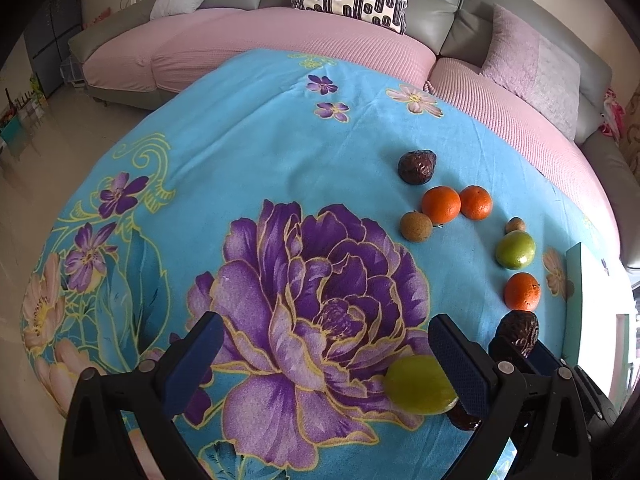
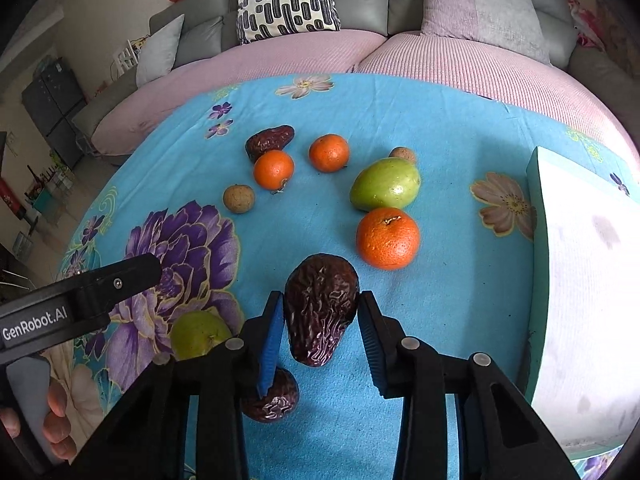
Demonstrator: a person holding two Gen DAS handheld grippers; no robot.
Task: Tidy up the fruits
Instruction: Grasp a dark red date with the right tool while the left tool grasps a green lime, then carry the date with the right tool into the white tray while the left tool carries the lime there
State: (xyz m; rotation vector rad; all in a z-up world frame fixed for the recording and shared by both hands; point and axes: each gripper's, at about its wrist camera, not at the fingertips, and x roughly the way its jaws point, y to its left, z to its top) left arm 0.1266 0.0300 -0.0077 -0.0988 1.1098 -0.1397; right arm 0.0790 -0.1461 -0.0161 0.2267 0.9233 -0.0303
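Fruit lies on a blue flowered cloth (image 2: 440, 128). My right gripper (image 2: 322, 320) is shut on a wrinkled dark date (image 2: 320, 304); the same date (image 1: 518, 330) shows at the right of the left wrist view. A second date (image 2: 272, 400) lies under its left finger and a third date (image 2: 268, 142) sits farther back. My left gripper (image 1: 332, 352) is open, with a yellow-green fruit (image 1: 420, 384) just inside its right finger (image 1: 456, 356), not clamped. Three oranges (image 2: 388, 238) (image 2: 274, 170) (image 2: 329, 153), a green fruit (image 2: 386, 184) and two brown longans (image 2: 239, 199) (image 2: 403, 155) are spread beyond.
A white box with a teal rim (image 2: 538, 240) stands at the cloth's right edge. A pink and grey sofa (image 2: 304, 52) with cushions curves behind the table. A person's fingers (image 2: 56, 420) hold the left gripper's body (image 2: 80, 300) at the lower left.
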